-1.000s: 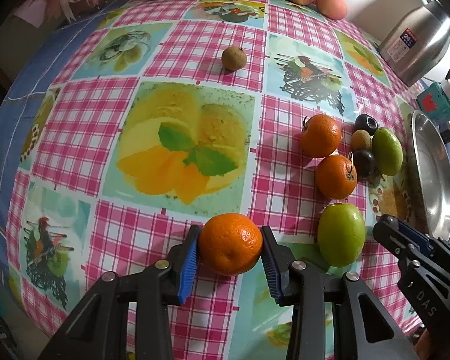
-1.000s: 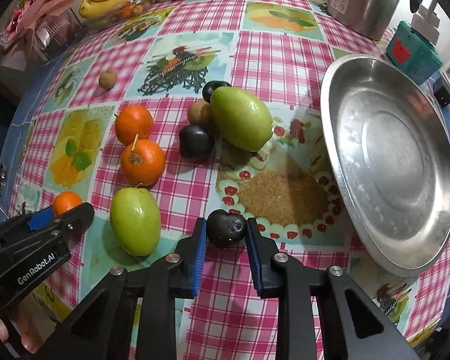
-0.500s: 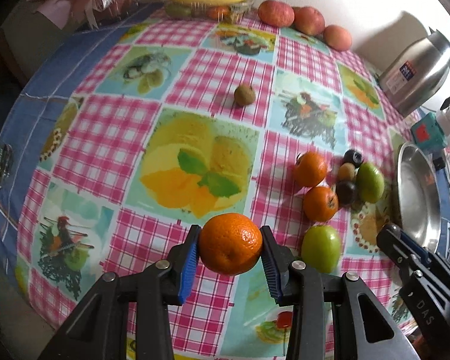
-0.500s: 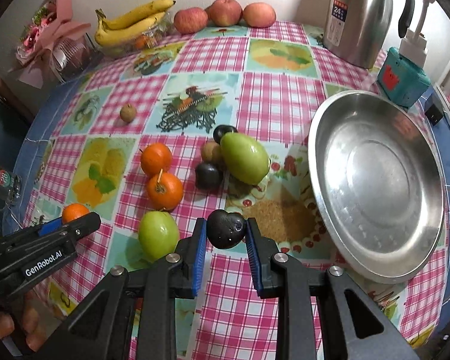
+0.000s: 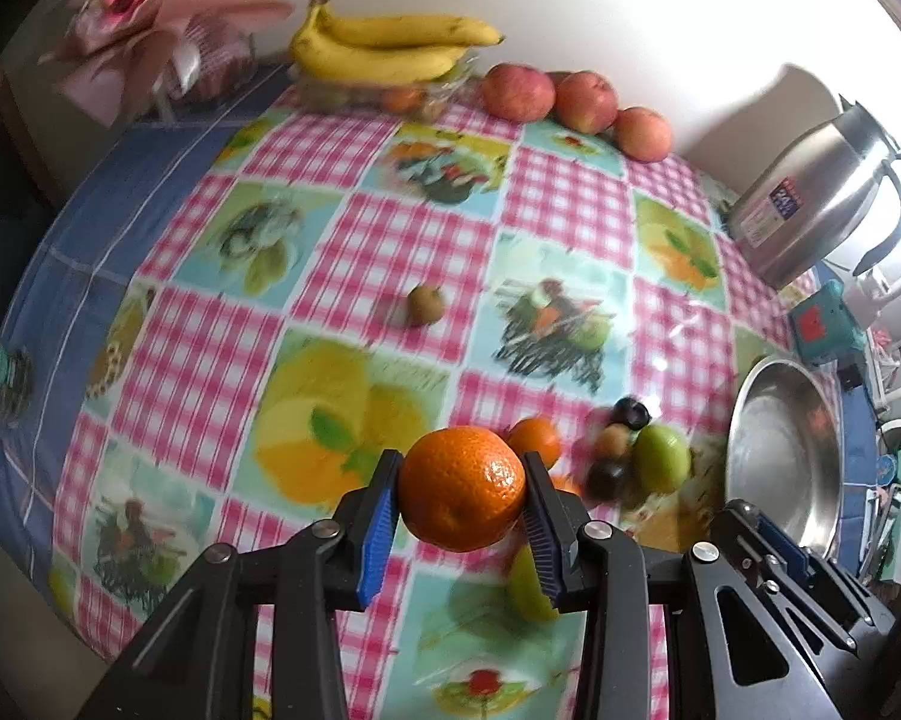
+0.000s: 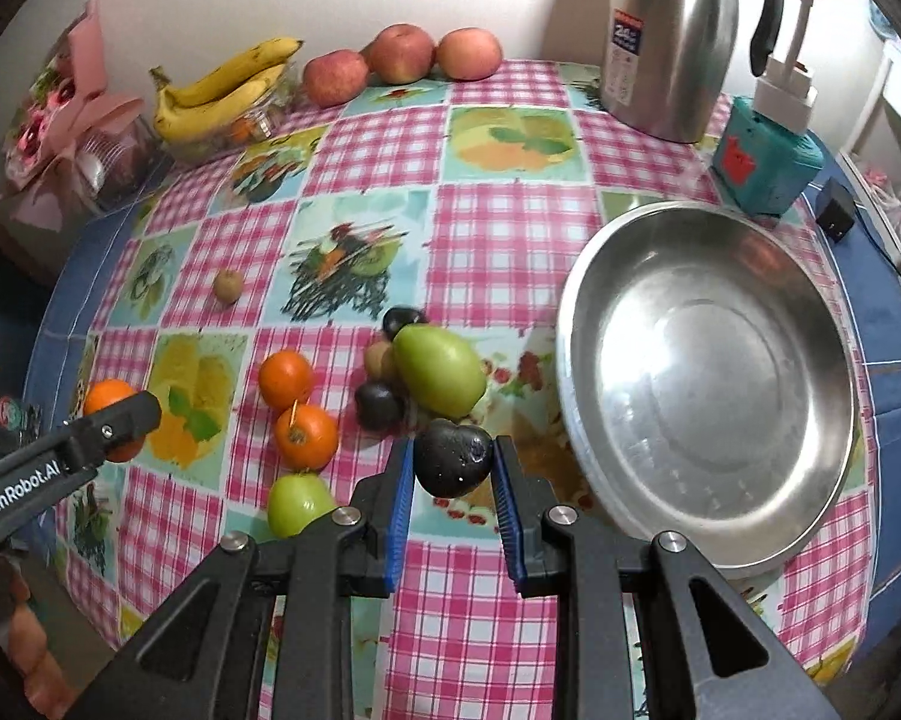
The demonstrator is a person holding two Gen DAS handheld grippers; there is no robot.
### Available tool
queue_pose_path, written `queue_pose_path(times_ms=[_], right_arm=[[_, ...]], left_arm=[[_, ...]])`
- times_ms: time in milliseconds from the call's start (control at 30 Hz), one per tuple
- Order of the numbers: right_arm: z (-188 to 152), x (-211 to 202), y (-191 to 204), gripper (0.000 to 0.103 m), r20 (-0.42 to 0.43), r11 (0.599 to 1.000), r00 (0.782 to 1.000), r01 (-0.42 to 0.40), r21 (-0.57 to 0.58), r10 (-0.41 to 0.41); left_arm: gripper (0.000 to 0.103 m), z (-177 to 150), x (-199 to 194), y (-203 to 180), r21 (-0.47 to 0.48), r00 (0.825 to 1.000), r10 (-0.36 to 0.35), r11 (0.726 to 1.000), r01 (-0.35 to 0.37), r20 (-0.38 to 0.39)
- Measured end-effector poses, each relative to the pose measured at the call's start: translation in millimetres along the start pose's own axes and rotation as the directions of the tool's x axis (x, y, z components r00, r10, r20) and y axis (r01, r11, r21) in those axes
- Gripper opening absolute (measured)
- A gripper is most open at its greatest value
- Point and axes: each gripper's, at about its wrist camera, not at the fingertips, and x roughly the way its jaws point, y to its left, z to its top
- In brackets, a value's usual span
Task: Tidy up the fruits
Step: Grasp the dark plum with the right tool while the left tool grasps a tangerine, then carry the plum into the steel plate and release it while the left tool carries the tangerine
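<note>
The left gripper (image 5: 462,501) is clamped on an orange (image 5: 461,487), its two blue pads pressed against the fruit's left and right sides, and the fruit hangs clear above the checked tablecloth (image 5: 390,240) with nothing under it but cloth. The right gripper (image 6: 453,471) holds a dark plum (image 6: 453,463) the same way, pinched narrowly between its pads and lifted off the tabletop, just left of the steel bowl (image 6: 630,516). That bowl sits toward the right edge of the tabletop and has nothing in it. The loose fruit lies in a cluster near the middle of the tabletop, left of the bowl: a large green mango (image 6: 439,369) with a small brown fruit (image 6: 379,358) touching its left side, one dark plum (image 6: 403,319) behind it and another (image 6: 379,403) in front. Left of that cluster are two oranges (image 6: 286,379), one in front of the other, and a smaller green mango (image 6: 299,503) nearer the front edge. A lone brown fruit (image 6: 228,286) rests well apart, toward the left. Along the back edge stand a bunch of bananas (image 6: 228,90) on a clear container, three apples (image 6: 401,53) in a row, and a steel kettle (image 6: 666,36) at the back right corner, with a teal box (image 6: 765,159) just beside it.
</note>
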Motion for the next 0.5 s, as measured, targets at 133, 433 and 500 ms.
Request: queue_pose_path(times_ms=[133, 433, 500], right_arm=[[16, -4, -9, 0.027, 0.006, 0.998, 1.0, -0.017, 0.062, 0.017], [35, 0, -39, 0.027, 0.0, 0.987, 0.998, 0.065, 0.147, -0.065], [35, 1, -53, 0.027, -0.013, 0.98, 0.996, 0.089, 0.178, -0.088]], left_arm=[[0.041, 13, 3, -18, 0.01, 1.0, -0.027, 1.0, 0.027, 0.008], [0.041, 30, 17, -56, 0.034, 0.999, -0.039, 0.999, 0.039, 0.008], [0.041, 31, 22, -66, 0.045, 0.999, -0.049, 0.998, 0.049, -0.001]])
